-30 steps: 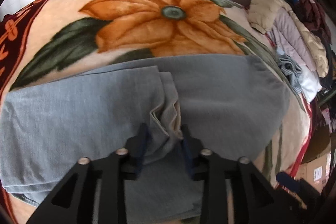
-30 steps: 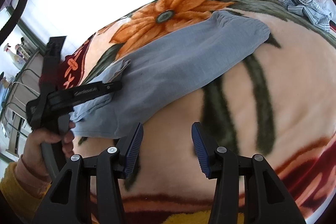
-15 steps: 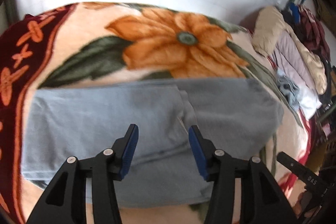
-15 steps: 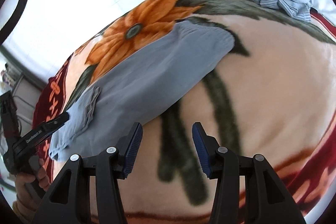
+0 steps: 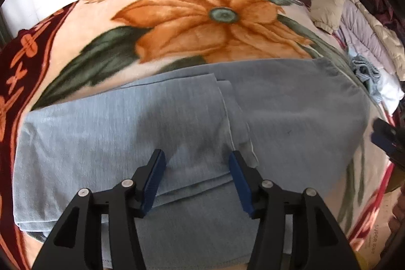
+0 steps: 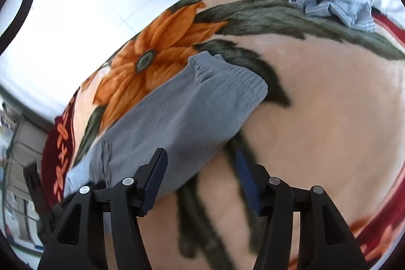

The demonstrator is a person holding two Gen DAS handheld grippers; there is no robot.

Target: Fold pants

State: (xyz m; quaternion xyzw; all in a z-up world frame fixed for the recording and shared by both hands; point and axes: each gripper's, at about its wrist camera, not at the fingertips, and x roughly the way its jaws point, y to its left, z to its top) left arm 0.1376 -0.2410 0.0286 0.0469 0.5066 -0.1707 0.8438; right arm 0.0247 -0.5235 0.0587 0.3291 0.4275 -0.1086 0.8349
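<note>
Fingers first: both pairs are spreading as I watch, and neither grips anything. My left gripper (image 5: 197, 177) hangs just above the grey pants (image 5: 177, 133) with cloth showing in its gap, but the blue pads (image 5: 153, 179) do not press on it; my right gripper (image 6: 200, 179) hangs by the near edge of the pants, one finger over the cloth and the other over bare blanket. The pants lie flat on the flower blanket (image 5: 202, 24) that covers the bed, just below the big orange bloom, their elastic waistband (image 6: 227, 77) at the end towards the clothes pile. I judge one fold done: the leg end has been laid back over the body, and its hem edge (image 5: 225, 118) crosses the middle of the garment. What I think is left is at least one more fold to make a compact packet, plus some smoothing near that hem, where the cloth puckers a little. Outward from the pants, a crumpled blue striped garment (image 6: 331, 1) lies well beyond the waistband, and past it puffy jackets (image 5: 354, 24) are heaped. Beyond the blanket's edge I see a cardboard box (image 5: 377, 234), its contents hidden from me.
</note>
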